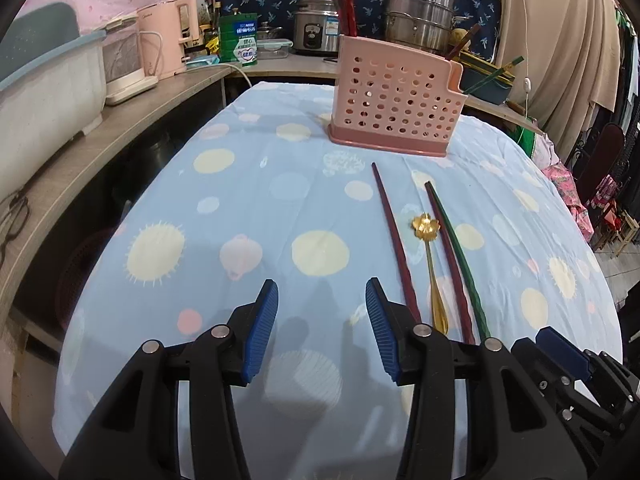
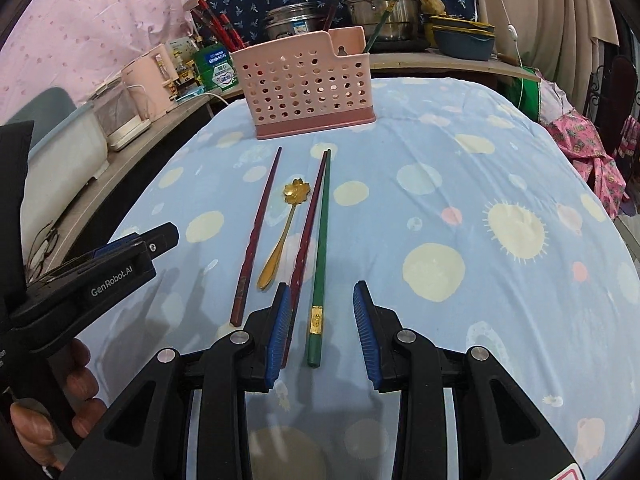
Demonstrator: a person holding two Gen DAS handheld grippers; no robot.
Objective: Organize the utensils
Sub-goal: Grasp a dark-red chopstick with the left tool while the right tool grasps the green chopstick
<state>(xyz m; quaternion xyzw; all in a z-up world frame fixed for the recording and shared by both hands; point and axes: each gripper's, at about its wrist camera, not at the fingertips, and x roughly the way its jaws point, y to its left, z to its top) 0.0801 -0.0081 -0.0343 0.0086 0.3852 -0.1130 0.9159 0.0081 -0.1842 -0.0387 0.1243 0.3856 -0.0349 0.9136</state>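
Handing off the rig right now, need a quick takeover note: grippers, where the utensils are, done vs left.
Left gripper: open, empty, above bare cloth to the left of the utensils.
Right gripper: open, empty, low over the near ends of the green chopstick and a dark red chopstick.
On the tablecloth: two dark red chopsticks, the other at, the green one, and a gold spoon, all lying in front of the pink holder.
Done: the holder already has some chopsticks.
Left: all four pieces into the holder.

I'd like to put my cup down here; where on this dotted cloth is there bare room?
Bare cloth lies right of the green chopstick, and left of the lone dark red chopstick. It is crowded around the gold spoon, before the pink holder.
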